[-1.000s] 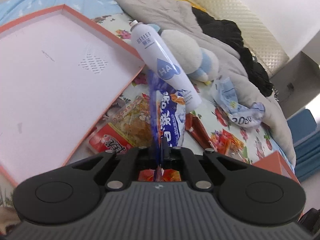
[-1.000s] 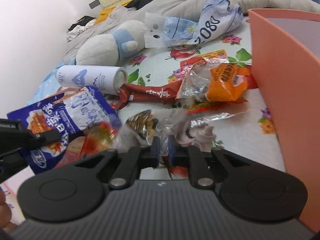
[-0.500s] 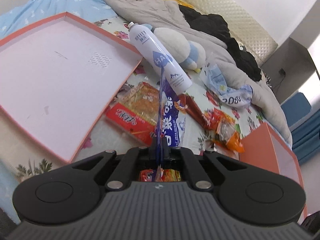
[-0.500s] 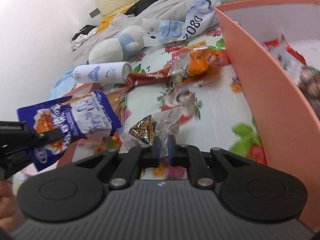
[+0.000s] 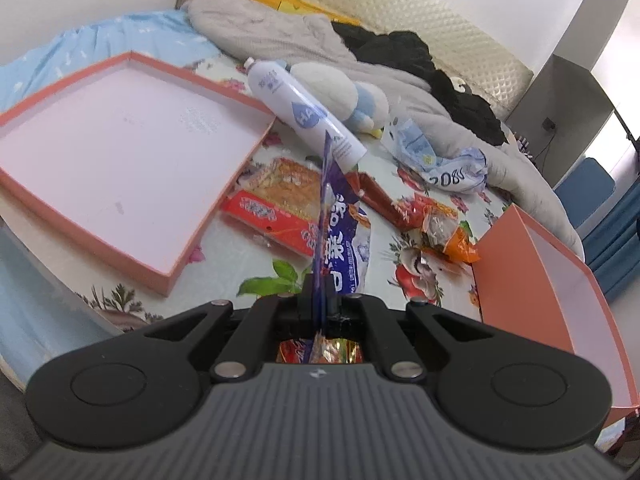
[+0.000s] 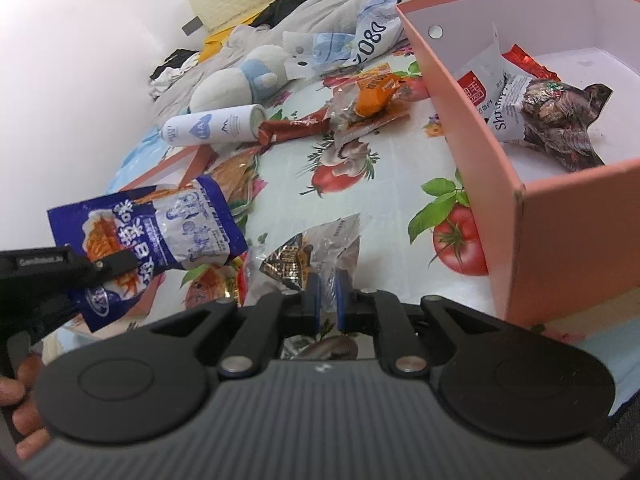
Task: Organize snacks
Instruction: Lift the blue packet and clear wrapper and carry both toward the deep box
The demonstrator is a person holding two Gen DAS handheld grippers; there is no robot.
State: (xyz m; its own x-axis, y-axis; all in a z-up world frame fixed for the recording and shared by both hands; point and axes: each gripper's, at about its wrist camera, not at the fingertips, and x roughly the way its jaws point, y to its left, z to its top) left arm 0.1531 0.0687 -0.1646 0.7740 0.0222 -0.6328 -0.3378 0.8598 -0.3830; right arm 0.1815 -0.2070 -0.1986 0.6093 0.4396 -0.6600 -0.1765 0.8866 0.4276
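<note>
Your left gripper has its jaws clamped tight on the edge of a blue snack bag, which hangs clear of the bed; from the right wrist view that same blue snack bag shows its printed face, pinched at its lower corner. Your right gripper has its jaws narrow, pressed on a clear and black snack packet that sticks up between the pads.

The orange box stands open just to the right of your right gripper, on the bed's floral sheet. Inside it lie a white packet with a red label and a dark, crinkled wrapper. The box's flat lid lies upturned on the far left of the bed.

Between lid and box, loose snacks are on the sheet: a red and yellow noodle packet beside the lid, a long dark red stick pack, and an orange packet near the box's corner. A white spray can lies on its side with a plush toy behind it, and a crumpled blue and white wrapper sits by the grey blanket.
</note>
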